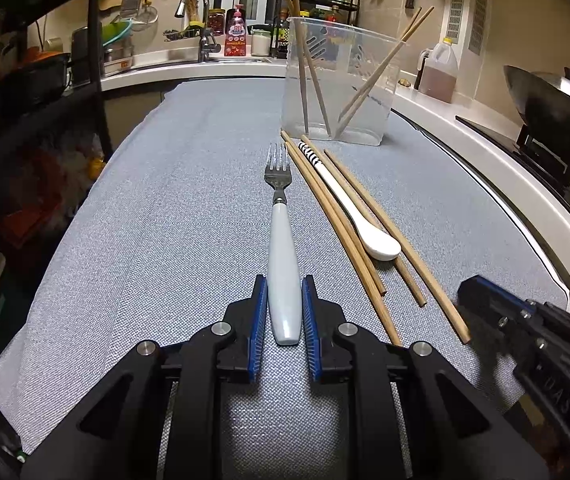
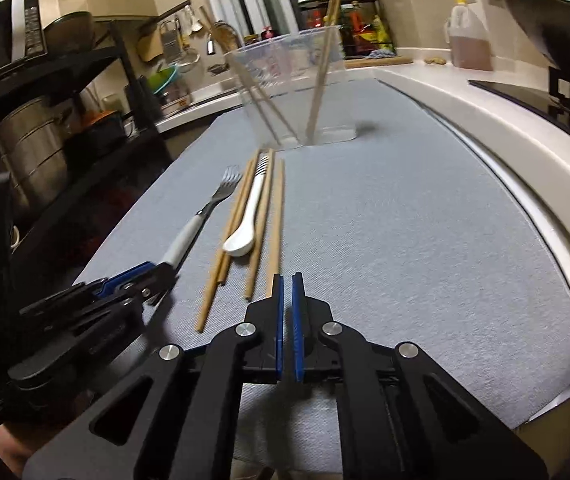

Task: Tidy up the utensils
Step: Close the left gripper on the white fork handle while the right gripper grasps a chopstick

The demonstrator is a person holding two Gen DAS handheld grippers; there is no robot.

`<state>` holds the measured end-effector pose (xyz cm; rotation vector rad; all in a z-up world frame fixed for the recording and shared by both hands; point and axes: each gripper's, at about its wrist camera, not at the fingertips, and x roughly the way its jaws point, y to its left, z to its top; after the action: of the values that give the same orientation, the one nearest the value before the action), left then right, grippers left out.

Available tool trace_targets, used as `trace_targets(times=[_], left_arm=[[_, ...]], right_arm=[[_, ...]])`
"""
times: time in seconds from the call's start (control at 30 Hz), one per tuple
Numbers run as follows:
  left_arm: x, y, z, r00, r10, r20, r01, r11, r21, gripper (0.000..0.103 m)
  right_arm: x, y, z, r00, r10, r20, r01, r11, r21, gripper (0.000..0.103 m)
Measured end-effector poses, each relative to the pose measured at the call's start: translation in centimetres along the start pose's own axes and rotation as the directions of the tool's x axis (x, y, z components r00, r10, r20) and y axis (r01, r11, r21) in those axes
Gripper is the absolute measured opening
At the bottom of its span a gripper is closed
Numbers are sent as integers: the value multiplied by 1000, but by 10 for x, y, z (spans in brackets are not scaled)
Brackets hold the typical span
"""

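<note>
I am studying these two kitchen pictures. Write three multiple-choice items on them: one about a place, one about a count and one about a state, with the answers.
1. Where does the white spoon lie?
A. inside the clear container
B. among the loose chopsticks on the cloth
C. in the sink

2. How many chopsticks lie loose on the cloth?
A. one
B. four
C. nine

3. What is the left gripper doing?
A. it is closed on the fork's white handle
B. it hangs wide open over the container
C. it holds the spoon up in the air

Answers:
1 B: the spoon lies between the chopsticks on the grey cloth.
2 B: four near ends show side by side.
3 A: the left gripper has its blue pads against both sides of the handle of the fork.
</note>
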<state>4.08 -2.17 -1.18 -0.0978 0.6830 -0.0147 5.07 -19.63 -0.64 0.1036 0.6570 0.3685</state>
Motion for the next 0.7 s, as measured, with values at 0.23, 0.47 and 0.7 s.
trace_targets(times=[0.23,0.47,0.7], left_arm=[[0,1,0,1000,2,5,-2,1000,3,19],[1,2,1,1000,5,15,-6,1000,10,19],[2,-1,0,999,20,29,-21,999,33,18]], right_arm=[[5,6,-3,1000,7,-23,-7,1000,-21,16],[4,3,-4,999,-35,-13,34,999,-34,6],[-2,-18,-3,984,-177,26,177,984,18,6]])
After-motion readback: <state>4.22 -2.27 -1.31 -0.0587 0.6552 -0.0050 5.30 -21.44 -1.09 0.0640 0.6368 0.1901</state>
